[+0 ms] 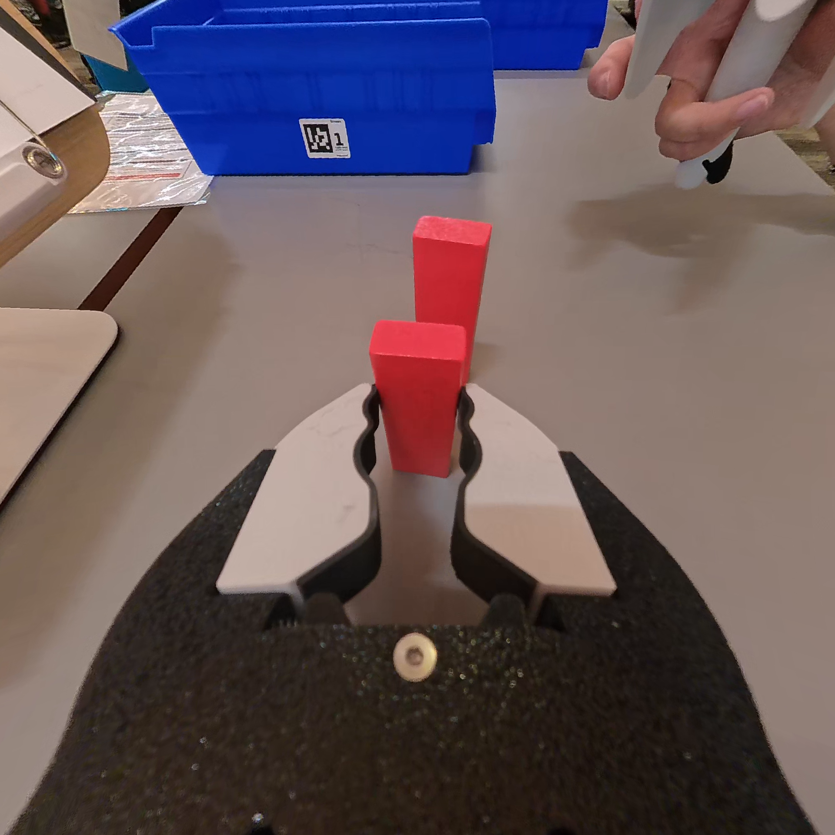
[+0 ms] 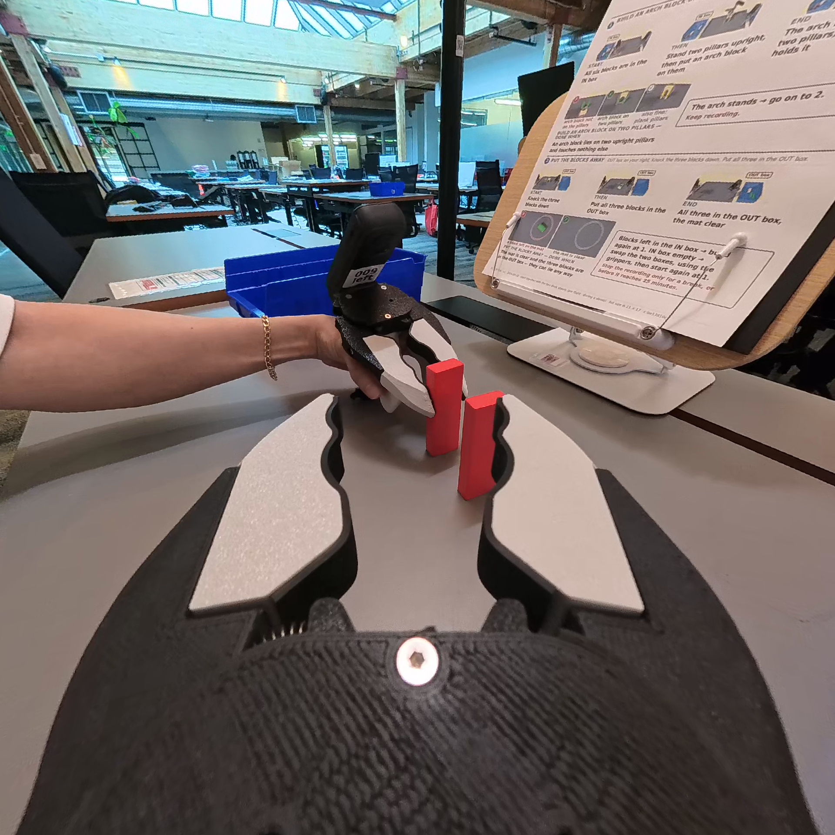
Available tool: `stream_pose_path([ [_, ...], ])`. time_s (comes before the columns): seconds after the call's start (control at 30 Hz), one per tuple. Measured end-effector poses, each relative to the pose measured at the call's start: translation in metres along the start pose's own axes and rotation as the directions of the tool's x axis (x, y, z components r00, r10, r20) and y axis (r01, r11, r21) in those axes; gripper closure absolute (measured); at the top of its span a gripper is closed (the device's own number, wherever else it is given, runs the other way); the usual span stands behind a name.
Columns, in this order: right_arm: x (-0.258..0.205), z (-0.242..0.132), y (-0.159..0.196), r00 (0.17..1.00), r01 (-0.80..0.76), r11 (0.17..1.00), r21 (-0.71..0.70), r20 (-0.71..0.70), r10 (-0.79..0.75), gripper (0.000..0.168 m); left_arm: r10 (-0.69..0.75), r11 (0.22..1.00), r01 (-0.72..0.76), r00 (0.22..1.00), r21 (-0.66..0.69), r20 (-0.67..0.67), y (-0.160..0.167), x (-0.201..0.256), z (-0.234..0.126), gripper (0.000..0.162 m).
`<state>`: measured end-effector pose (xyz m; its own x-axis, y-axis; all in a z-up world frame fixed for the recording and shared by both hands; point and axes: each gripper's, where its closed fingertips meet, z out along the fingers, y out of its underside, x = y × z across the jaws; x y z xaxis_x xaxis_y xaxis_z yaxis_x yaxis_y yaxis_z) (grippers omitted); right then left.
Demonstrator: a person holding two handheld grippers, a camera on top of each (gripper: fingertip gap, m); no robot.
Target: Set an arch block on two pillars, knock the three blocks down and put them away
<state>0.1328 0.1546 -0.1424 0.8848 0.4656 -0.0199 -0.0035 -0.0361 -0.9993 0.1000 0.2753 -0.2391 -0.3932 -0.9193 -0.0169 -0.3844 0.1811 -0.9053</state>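
Observation:
Two red blocks stand upright on the grey table [image 1: 632, 406]. My left gripper [image 1: 418, 393] is shut on the nearer red block [image 1: 418, 361], its pads on both side faces; this shows in the right wrist view too, gripper [image 2: 445, 402] and block [image 2: 445, 429]. The second red block [image 1: 452, 271] stands free just behind it. My right gripper [image 2: 418, 406] is open and empty, and that second block [image 2: 476, 445] appears beside its right finger. In the left wrist view the right gripper [image 1: 659, 135], held in a hand, hovers above the table, apart from both blocks.
A blue bin [image 1: 316, 90] with a square tag stands at the back of the table. A wooden document stand [image 2: 519, 280] with a printed sheet is on a white base [image 2: 655, 384] beside the blocks. A shiny flat packet [image 1: 149, 149] lies left of the bin. Some 15 cm of space lies between my two pairs of fingers.

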Motion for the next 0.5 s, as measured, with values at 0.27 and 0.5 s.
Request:
stream_pose_path([
  [0.27,-0.0006,0.0009,0.0011,1.000,0.002,1.000,-0.006,0.003,-0.002,0.104,0.003,1.000,-0.003,1.000,-0.010,0.006,0.0008,0.0027,0.0009,0.119],
  [0.5,-0.0006,0.0003,0.0012,1.000,0.003,1.000,-0.007,0.005,-0.002,0.103,-0.006,1.000,0.006,1.000,-0.013,0.012,0.0013,0.0040,-0.0002,0.107],
])
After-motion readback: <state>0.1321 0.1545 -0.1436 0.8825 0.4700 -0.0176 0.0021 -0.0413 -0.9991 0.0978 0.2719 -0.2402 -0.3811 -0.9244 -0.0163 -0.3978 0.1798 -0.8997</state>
